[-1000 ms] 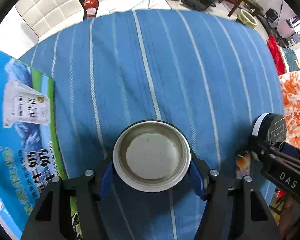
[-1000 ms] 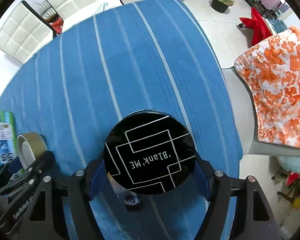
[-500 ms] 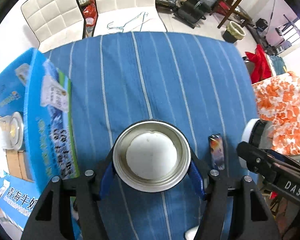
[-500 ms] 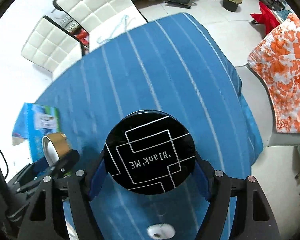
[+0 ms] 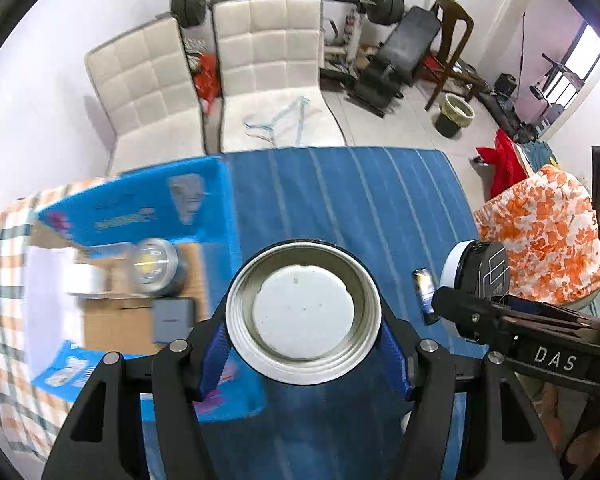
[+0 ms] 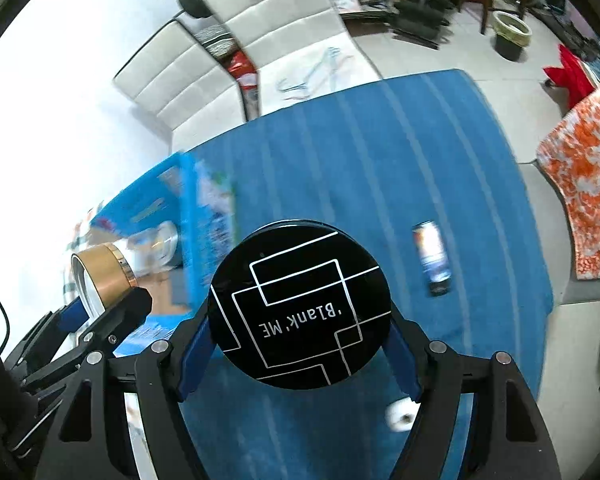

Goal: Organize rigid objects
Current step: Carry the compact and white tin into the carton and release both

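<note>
My left gripper [image 5: 303, 354] is shut on a round lid [image 5: 303, 312], white-rimmed with a metal inside; the lid [image 6: 100, 280] looks gold-sided in the right wrist view. My right gripper [image 6: 300, 348] is shut on a black round jar [image 6: 300, 304] printed with white lines and "Blank ME", also seen as the jar [image 5: 476, 272] at the right of the left wrist view. Both are held high above the blue striped tablecloth [image 5: 360, 200]. An open blue cardboard box [image 5: 148, 216] at the left holds a round tin [image 5: 156, 266], a white roll and a grey block [image 5: 172, 320].
A small dark can [image 6: 432, 256] lies on the cloth to the right, and a small white piece [image 6: 398, 416] sits near the front. Two white padded chairs [image 5: 260, 68] stand behind the table. An orange floral cloth [image 5: 548, 232] covers a seat at the right.
Both grippers have risen well above the table with their objects still gripped. The views now take in the box's inside, the chairs and the room beyond.
</note>
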`<state>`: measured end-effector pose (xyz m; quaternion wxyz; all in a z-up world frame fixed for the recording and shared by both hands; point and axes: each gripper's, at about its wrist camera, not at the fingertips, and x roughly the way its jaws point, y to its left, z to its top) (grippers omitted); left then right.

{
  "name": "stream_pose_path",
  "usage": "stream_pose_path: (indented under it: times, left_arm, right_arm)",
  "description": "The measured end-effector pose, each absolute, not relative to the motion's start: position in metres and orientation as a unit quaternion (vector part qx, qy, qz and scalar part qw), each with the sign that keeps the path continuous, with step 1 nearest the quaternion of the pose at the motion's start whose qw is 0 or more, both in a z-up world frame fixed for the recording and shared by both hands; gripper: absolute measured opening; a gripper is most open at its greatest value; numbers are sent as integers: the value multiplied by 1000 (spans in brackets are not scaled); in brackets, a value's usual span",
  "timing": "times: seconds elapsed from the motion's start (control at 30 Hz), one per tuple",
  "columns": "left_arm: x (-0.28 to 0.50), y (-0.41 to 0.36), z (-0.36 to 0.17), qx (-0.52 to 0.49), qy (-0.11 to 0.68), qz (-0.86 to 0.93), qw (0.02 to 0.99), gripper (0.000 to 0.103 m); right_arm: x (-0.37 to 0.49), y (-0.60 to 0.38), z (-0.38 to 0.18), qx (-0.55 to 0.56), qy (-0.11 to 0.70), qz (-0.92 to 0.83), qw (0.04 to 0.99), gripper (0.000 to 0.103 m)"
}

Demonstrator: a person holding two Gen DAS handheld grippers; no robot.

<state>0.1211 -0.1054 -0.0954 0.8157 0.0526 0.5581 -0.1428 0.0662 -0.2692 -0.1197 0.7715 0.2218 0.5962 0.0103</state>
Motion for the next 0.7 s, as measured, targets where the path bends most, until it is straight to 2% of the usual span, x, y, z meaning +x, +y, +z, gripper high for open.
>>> stream_pose_path:
  times: [0.37,0.7]
  left_arm:
    - [104,15,-72,15,545,-96,833,62]
    - [118,111,-87,12,562,-69,824,62]
  right_arm:
    - [92,-137,-95,181,593,55,783,77]
    - [148,-49,-154,226,645,68,727,77]
